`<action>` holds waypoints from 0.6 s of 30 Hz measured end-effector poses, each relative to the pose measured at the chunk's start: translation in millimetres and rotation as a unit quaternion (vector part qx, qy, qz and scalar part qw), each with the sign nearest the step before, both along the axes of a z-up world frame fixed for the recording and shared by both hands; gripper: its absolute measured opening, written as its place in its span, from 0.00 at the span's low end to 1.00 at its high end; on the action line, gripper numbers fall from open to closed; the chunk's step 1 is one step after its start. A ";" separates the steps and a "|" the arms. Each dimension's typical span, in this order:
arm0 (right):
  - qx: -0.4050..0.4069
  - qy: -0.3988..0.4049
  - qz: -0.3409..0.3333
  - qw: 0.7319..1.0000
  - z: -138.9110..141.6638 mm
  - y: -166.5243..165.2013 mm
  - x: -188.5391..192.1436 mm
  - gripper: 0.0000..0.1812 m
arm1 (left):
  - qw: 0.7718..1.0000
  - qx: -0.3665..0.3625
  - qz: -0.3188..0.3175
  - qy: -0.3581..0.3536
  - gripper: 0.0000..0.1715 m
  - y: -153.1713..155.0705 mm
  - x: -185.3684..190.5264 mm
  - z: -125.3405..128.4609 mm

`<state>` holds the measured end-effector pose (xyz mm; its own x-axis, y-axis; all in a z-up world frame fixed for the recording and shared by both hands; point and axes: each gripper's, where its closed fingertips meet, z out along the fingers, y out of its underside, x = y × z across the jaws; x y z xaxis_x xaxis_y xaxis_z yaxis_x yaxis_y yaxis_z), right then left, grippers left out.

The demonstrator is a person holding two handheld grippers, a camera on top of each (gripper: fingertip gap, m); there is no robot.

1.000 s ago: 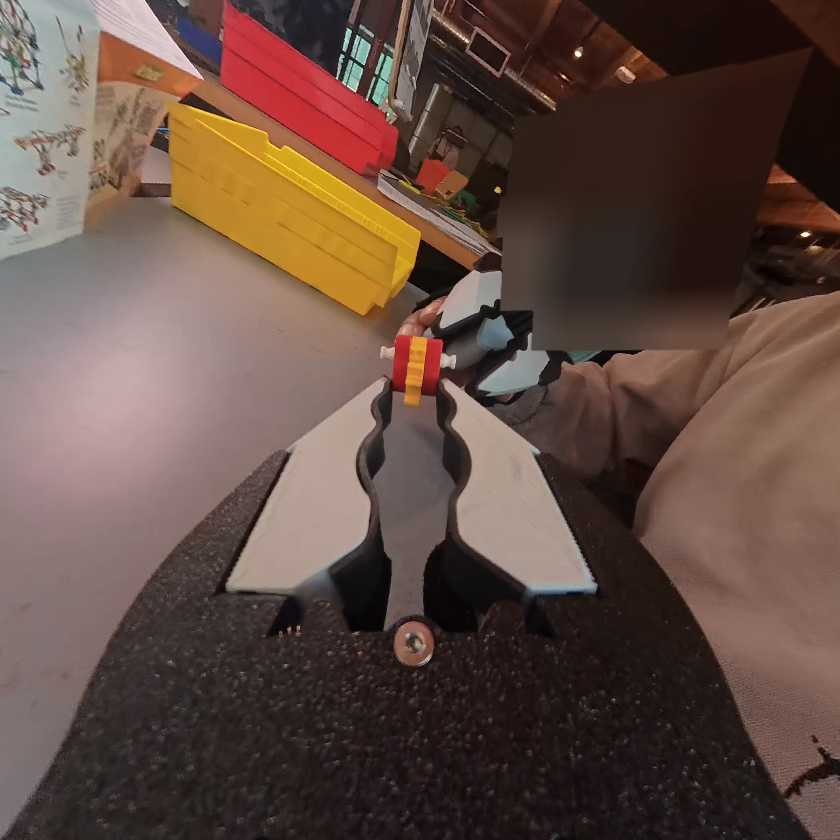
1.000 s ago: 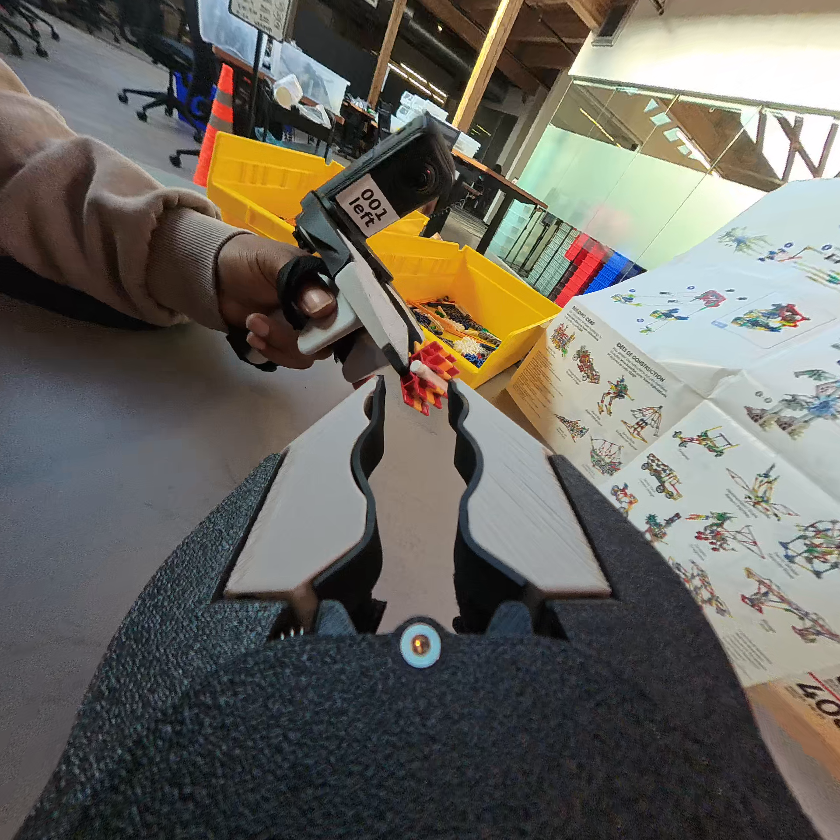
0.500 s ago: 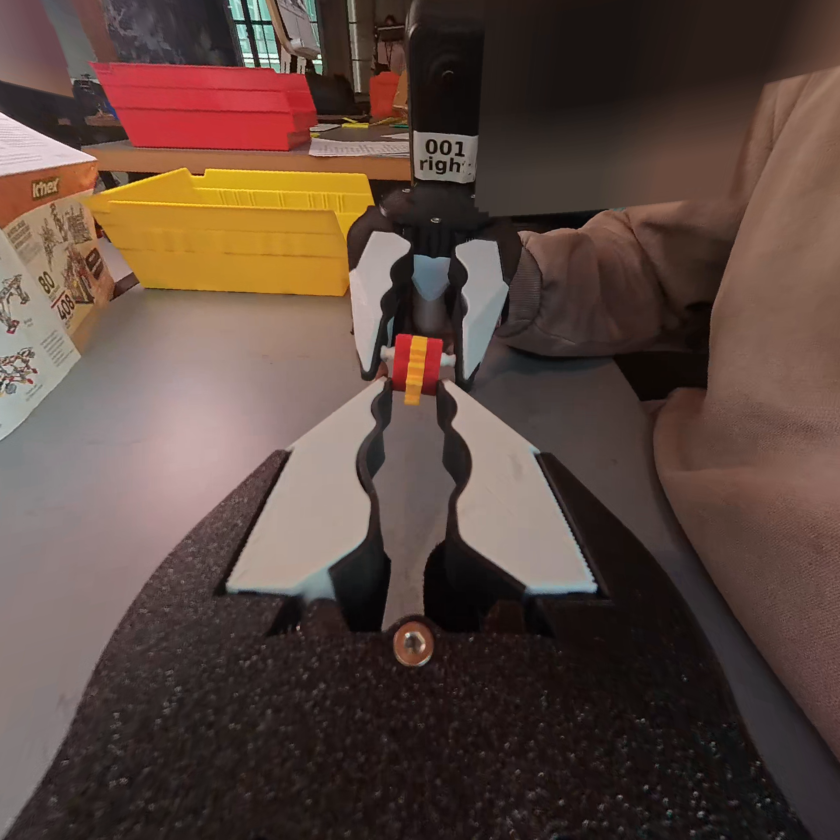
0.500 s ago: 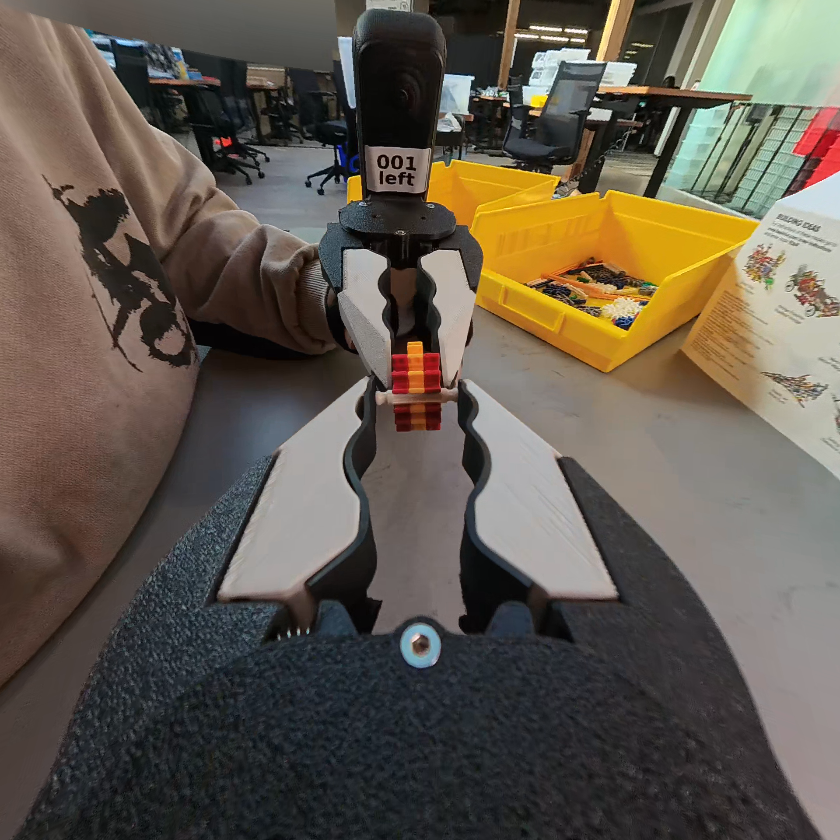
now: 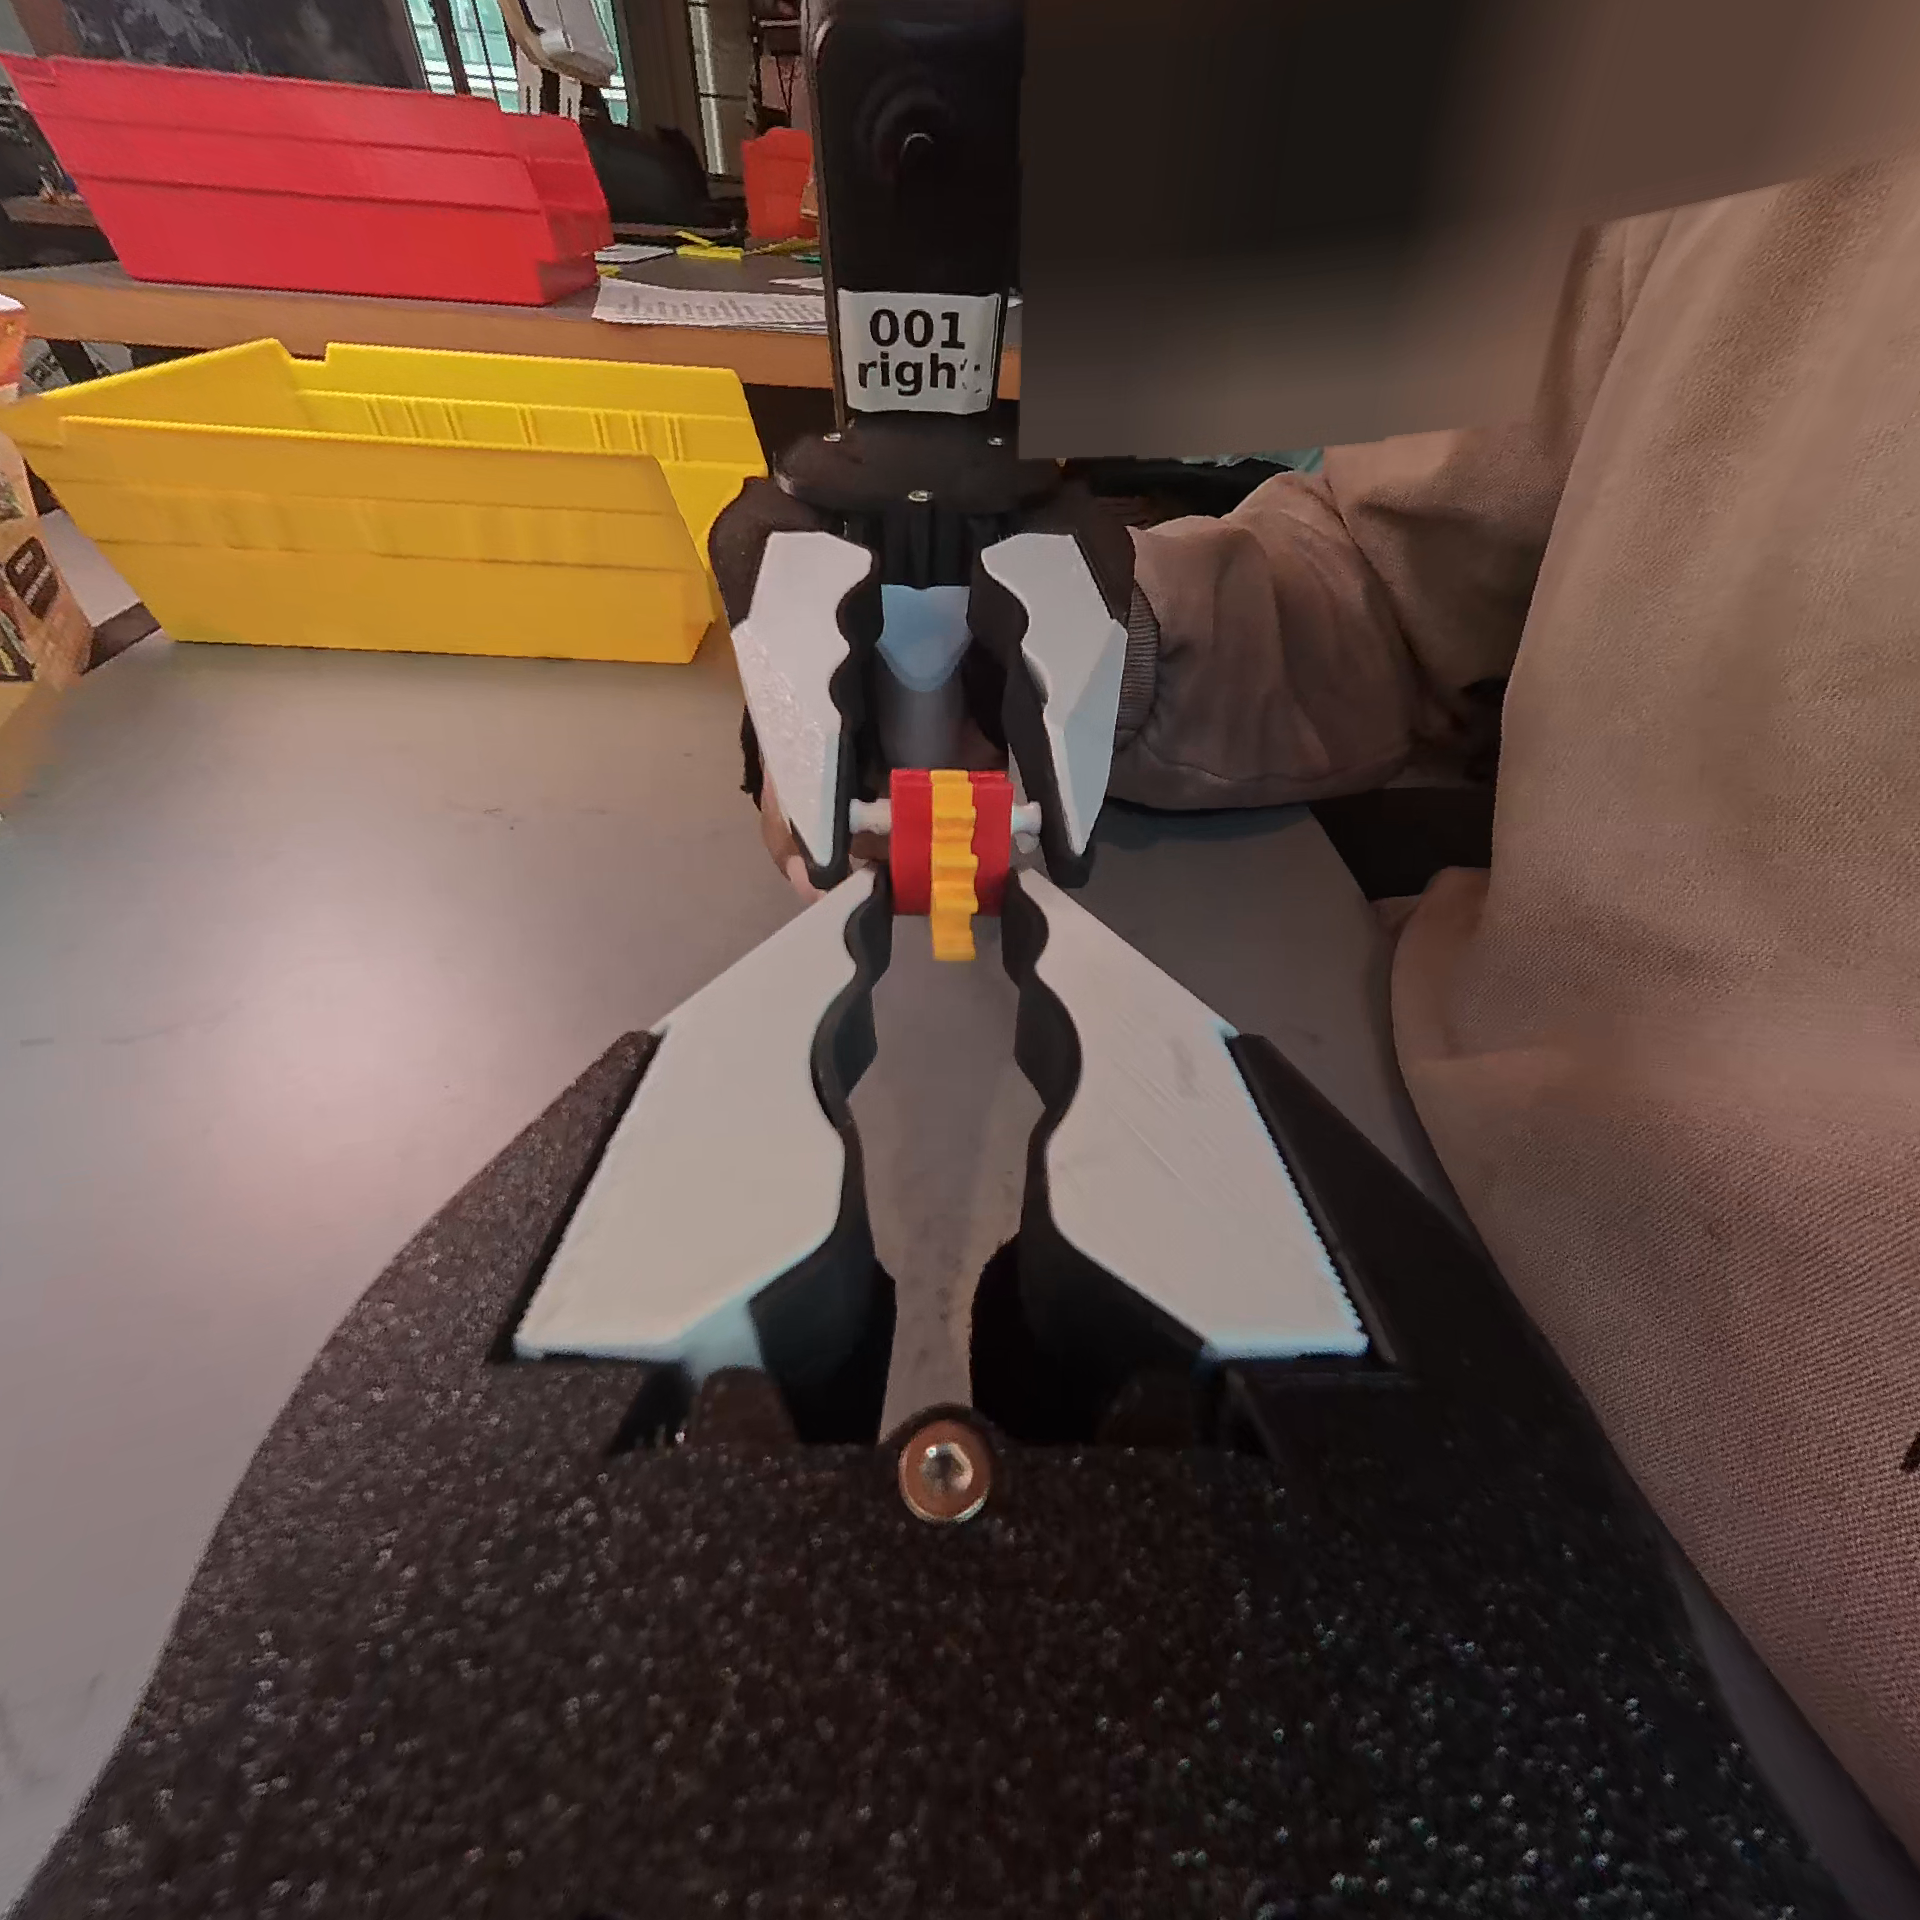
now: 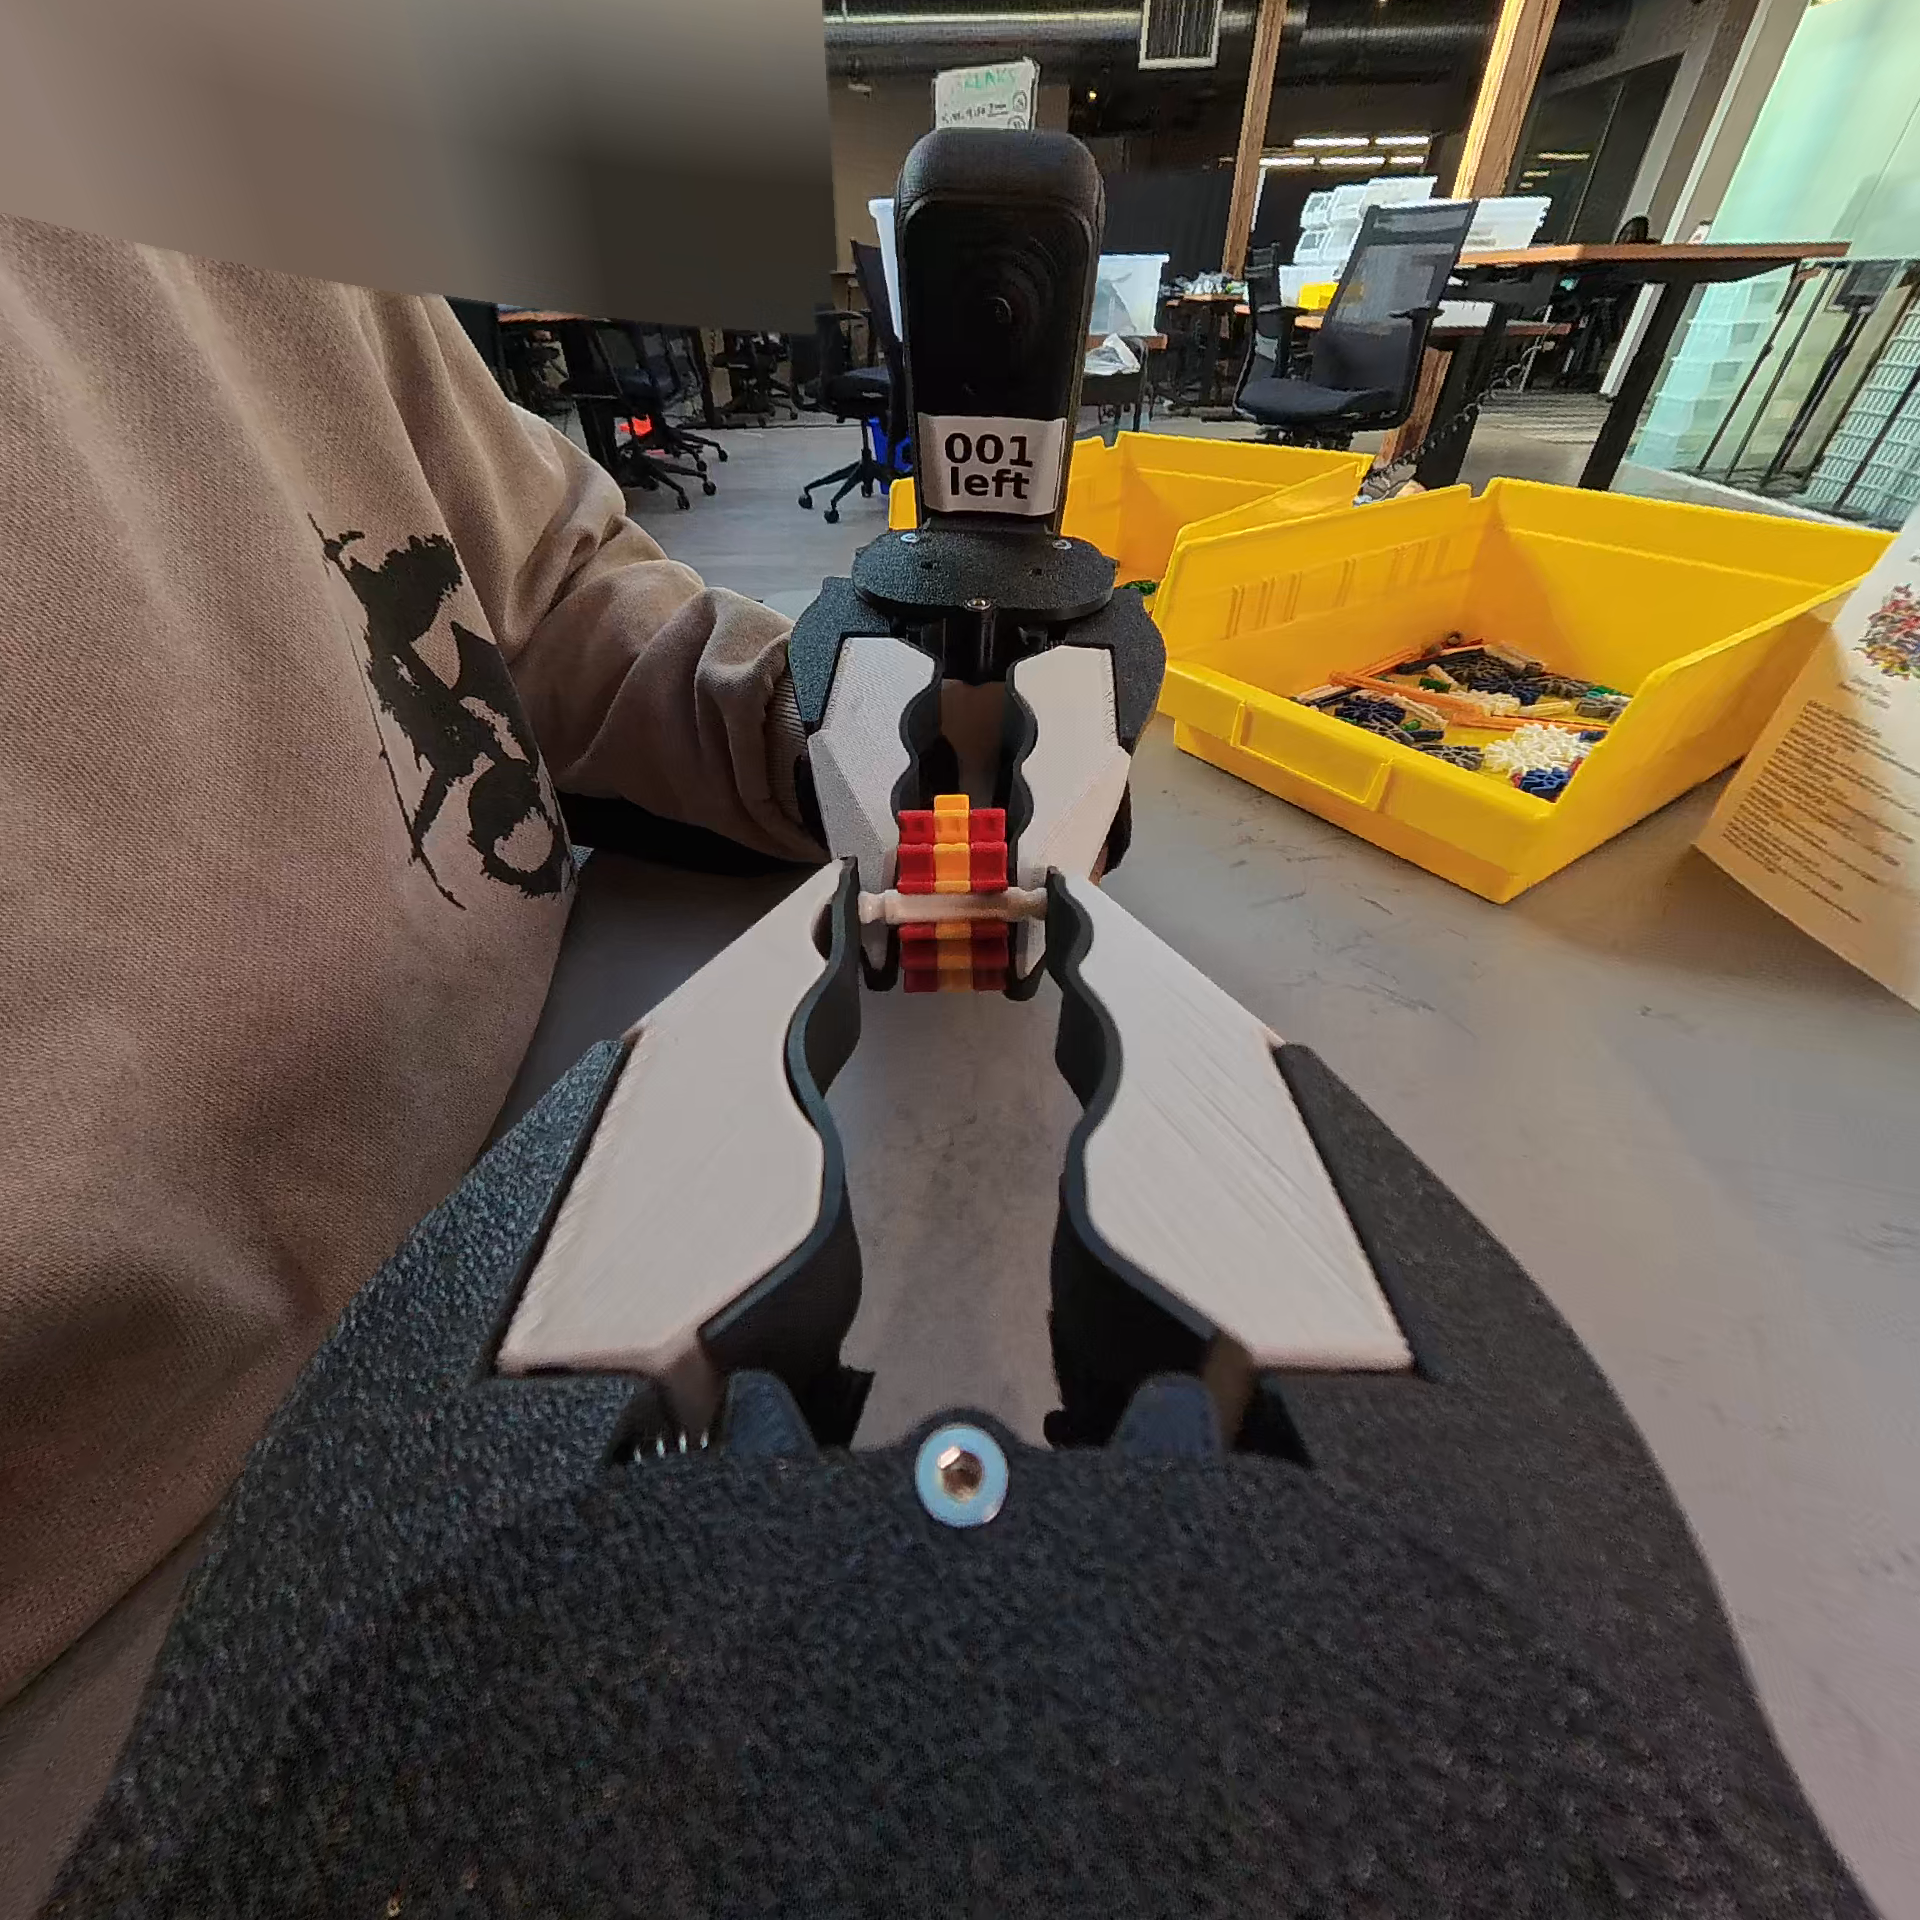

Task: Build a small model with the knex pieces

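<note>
Gripping red/yellow gear stack [image 5: 948, 854] w/ white rod [image 6: 951, 907]: left gripper [image 5: 943, 883]; right gripper [image 6: 951, 906] jaws spread at rod ends.

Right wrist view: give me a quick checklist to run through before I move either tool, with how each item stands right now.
1. Left tool clamped on the red-and-yellow gear stack: ok.
2. White rod runs through the stack, with both ends sticking out: ok.
3. Right tool is level with the rod, one finger outside each rod end: ok.
4. Right tool's fingers actually pressing on the rod ends: cannot tell.
5. Yellow bin stands apart from both tools, off to one side: ok.
6. Stack lifted off the table: cannot tell.
</note>
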<state>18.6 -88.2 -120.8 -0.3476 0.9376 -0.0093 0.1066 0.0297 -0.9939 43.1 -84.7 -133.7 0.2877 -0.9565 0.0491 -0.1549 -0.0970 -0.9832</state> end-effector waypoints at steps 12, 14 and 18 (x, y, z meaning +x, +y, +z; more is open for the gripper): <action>-0.026 -0.002 0.015 1.000 10.6 3.9 2.7 0.17 | 1.000 -0.006 0.014 0.001 0.11 4.4 -3.0 11.0; -0.026 -0.008 0.013 1.000 7.5 6.1 2.6 0.17 | 1.000 -0.011 0.019 0.001 0.11 6.5 -4.7 9.3; -0.047 0.029 0.004 0.998 18.0 19.2 16.3 0.00 | 0.997 -0.009 0.074 -0.014 0.00 23.2 -33.9 11.3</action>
<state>34.9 -68.9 -102.7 -0.3572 0.9308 -0.0776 0.0491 -0.0642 -0.9967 9.2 -61.5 -122.5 0.4245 -0.9022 0.0759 -0.1105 -0.1348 -0.9847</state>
